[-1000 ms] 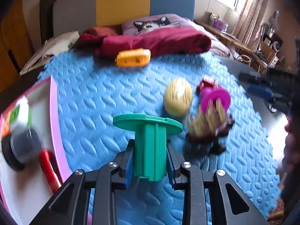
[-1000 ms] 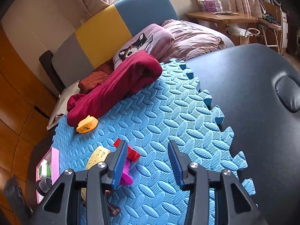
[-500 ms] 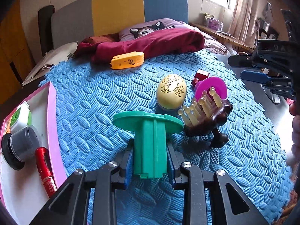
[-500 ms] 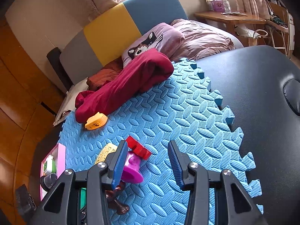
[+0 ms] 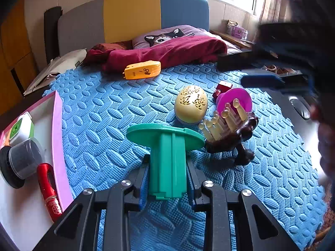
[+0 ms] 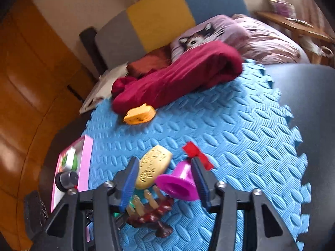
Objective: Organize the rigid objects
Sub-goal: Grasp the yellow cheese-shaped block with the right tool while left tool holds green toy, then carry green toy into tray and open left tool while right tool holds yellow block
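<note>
Left fingers (image 5: 144, 179) clamp the green spool (image 5: 167, 156), probably bound for the tray (image 5: 57, 125) at left; right gripper (image 6: 165, 182), just widened, empty, frames the bell (image 6: 180, 179).

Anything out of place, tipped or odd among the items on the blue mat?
The purple bell lies on its side with its mouth open sideways, against the brown wooden massager, which is tilted with its pegs up. The maroon cloth spills onto the mat's far edge. Nothing looks broken.
</note>
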`<control>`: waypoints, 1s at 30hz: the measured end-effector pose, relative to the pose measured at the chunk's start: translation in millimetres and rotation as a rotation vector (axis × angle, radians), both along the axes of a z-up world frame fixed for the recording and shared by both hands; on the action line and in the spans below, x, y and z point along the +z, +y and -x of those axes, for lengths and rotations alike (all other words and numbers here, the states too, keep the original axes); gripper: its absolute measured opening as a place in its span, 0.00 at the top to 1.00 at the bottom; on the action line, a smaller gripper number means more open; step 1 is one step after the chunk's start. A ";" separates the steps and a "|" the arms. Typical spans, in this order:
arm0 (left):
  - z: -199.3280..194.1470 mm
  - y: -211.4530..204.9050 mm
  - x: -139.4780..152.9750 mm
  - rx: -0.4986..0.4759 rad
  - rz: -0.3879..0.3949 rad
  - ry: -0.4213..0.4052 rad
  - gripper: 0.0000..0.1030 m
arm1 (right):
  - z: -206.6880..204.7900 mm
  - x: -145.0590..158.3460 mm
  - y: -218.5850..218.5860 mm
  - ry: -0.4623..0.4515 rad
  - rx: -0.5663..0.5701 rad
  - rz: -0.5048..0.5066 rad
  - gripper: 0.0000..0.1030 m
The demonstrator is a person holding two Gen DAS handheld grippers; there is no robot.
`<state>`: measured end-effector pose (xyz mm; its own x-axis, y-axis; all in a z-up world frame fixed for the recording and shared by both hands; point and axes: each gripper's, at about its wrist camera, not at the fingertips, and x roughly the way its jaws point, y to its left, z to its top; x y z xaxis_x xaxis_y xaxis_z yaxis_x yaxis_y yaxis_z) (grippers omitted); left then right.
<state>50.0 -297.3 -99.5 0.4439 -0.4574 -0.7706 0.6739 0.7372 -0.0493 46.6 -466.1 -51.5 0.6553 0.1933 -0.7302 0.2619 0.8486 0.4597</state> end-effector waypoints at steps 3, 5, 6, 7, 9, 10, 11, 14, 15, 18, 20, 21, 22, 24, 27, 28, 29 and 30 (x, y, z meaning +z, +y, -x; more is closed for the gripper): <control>-0.7 0.4 0.6 0.000 0.006 0.004 0.71 | -35.1 2.9 8.4 0.035 0.068 0.019 0.32; -1.3 0.7 0.9 0.001 0.012 0.007 0.71 | -62.5 2.9 13.2 0.070 0.118 0.014 0.31; -1.6 1.0 0.9 0.001 0.015 0.010 0.71 | -74.7 2.7 16.4 0.087 0.139 0.026 0.30; -2.0 1.5 0.9 0.001 0.019 0.013 0.71 | -86.0 2.5 19.7 0.103 0.157 0.042 0.30; -2.6 2.7 1.1 0.002 0.028 0.019 0.71 | -109.0 -0.4 25.8 0.142 0.182 0.065 0.21; -3.2 3.7 1.2 0.005 0.036 0.025 0.71 | -119.3 -1.3 28.2 0.157 0.187 0.076 0.20; -4.3 5.1 1.4 0.008 0.047 0.034 0.71 | -128.7 -2.9 30.5 0.169 0.186 0.087 0.20; -7.3 8.2 1.4 0.021 0.079 0.059 0.71 | -152.9 -11.9 38.1 0.212 0.166 0.143 0.20; -8.1 8.9 1.4 0.025 0.088 0.066 0.71 | -158.5 -15.7 41.3 0.227 0.160 0.160 0.20; -11.5 12.2 1.1 0.043 0.121 0.091 0.71 | -170.8 -26.4 48.5 0.257 0.152 0.191 0.20; -13.8 15.5 0.8 0.062 0.154 0.115 0.71 | -175.6 -31.5 51.4 0.263 0.148 0.203 0.19; -14.5 17.5 0.7 0.075 0.171 0.126 0.71 | -177.7 -33.6 51.4 0.266 0.148 0.207 0.19; -14.6 18.1 0.5 0.084 0.180 0.131 0.71 | -179.5 -36.0 51.8 0.269 0.146 0.215 0.19; -14.3 17.9 0.7 0.086 0.182 0.131 0.71 | -180.2 -40.3 50.9 0.267 0.137 0.225 0.24; -14.5 19.9 0.6 0.086 0.193 0.137 0.71 | -175.7 -37.8 50.4 0.253 0.142 0.229 0.24; -14.7 20.1 0.5 0.086 0.196 0.139 0.71 | -171.7 -34.3 51.4 0.245 0.149 0.247 0.24; -15.2 20.7 0.6 0.086 0.198 0.141 0.71 | -167.3 -30.4 52.0 0.236 0.153 0.258 0.24; -15.9 20.9 0.4 0.086 0.199 0.141 0.71 | -160.8 -25.1 50.3 0.221 0.155 0.263 0.24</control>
<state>66.0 -276.4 -99.1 0.3818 -0.5713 -0.7265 0.5856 0.7577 -0.2881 207.4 -415.8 -76.7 0.4538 0.0647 -0.8888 0.1900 0.9674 0.1674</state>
